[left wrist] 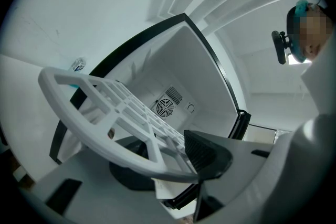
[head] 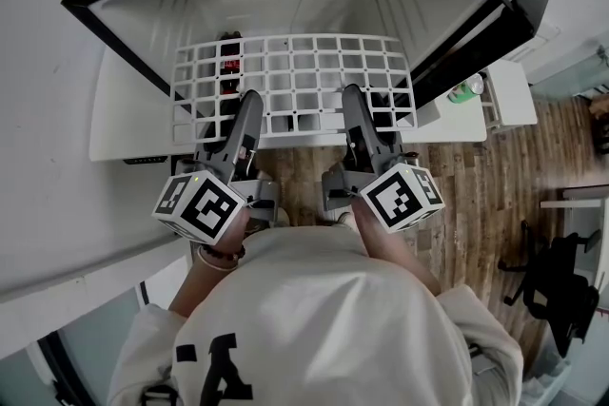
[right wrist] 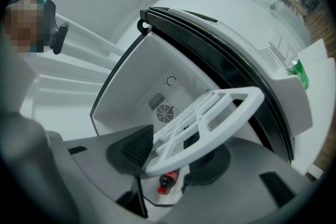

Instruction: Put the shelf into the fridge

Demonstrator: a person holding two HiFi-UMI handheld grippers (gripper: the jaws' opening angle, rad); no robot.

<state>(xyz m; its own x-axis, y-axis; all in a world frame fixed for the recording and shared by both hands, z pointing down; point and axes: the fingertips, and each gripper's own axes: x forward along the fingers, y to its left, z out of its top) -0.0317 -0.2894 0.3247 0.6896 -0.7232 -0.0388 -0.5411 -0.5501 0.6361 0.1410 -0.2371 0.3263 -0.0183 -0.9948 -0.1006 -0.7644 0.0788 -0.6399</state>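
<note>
A white grid shelf [head: 295, 81] is held level in front of the open fridge [head: 285, 0], its far part inside the opening. My left gripper [head: 249, 109] is shut on the shelf's near edge at the left. My right gripper [head: 354, 105] is shut on that edge at the right. In the left gripper view the shelf [left wrist: 105, 113] passes between the dark pads. In the right gripper view the shelf [right wrist: 210, 123] is clamped the same way. The fridge's rear fan vent [left wrist: 165, 107] shows behind the grid.
A dark cola bottle [head: 228, 62] lies inside the fridge under the shelf, and the same bottle [right wrist: 168, 182] shows in the right gripper view. The black-edged fridge door [head: 495, 24] stands open at the right. A green bottle [head: 466, 90] sits in the door rack. Wooden floor lies below.
</note>
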